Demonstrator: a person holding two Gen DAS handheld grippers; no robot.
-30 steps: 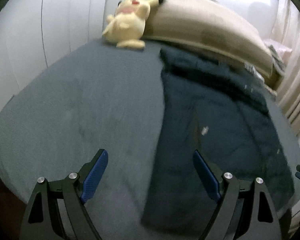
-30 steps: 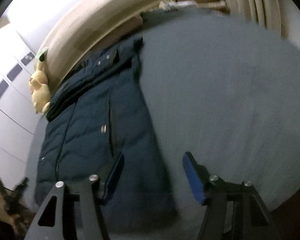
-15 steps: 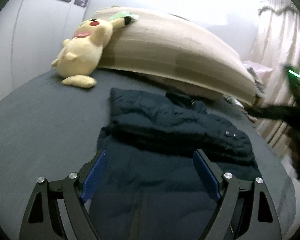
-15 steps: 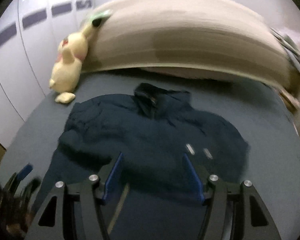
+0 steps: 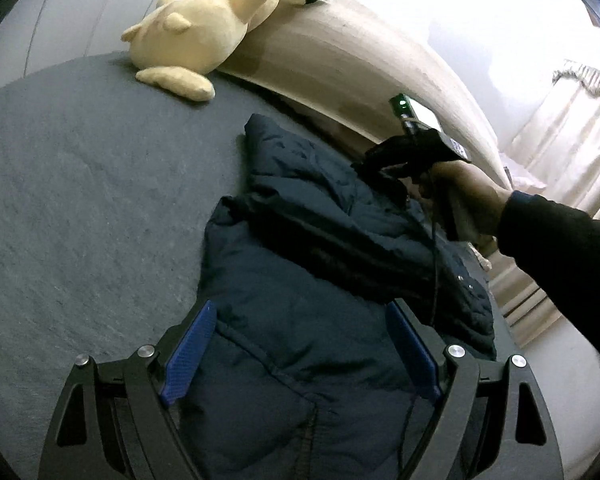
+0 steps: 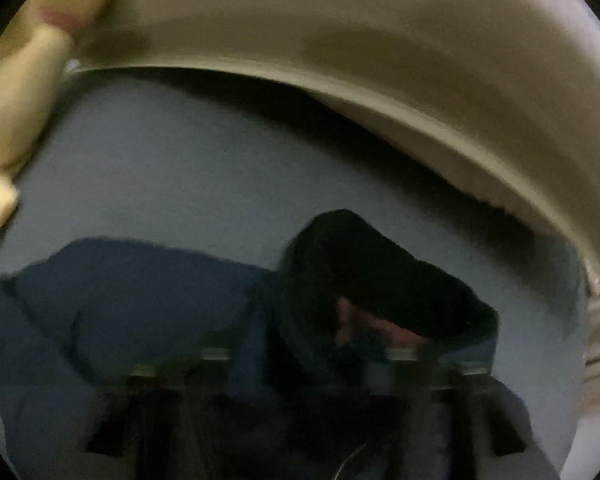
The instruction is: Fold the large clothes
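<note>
The dark navy jacket [image 5: 300, 280] is spread on the grey bed [image 5: 80, 200], directly beneath and beyond the left tool [image 5: 300, 356], whose blue pads [image 5: 188, 356] are held wide apart above the fabric, nothing pinched. The right tool [image 6: 300, 356], gripped by a hand [image 5: 460, 196], is seen at the jacket's far collar, its jaws closing; contact with the cloth cannot be told through the blur. The jacket's long axis runs near to far, collar toward the beige headboard [image 5: 360, 60], a yellow plush toy [image 5: 196, 32] at far left.
</note>
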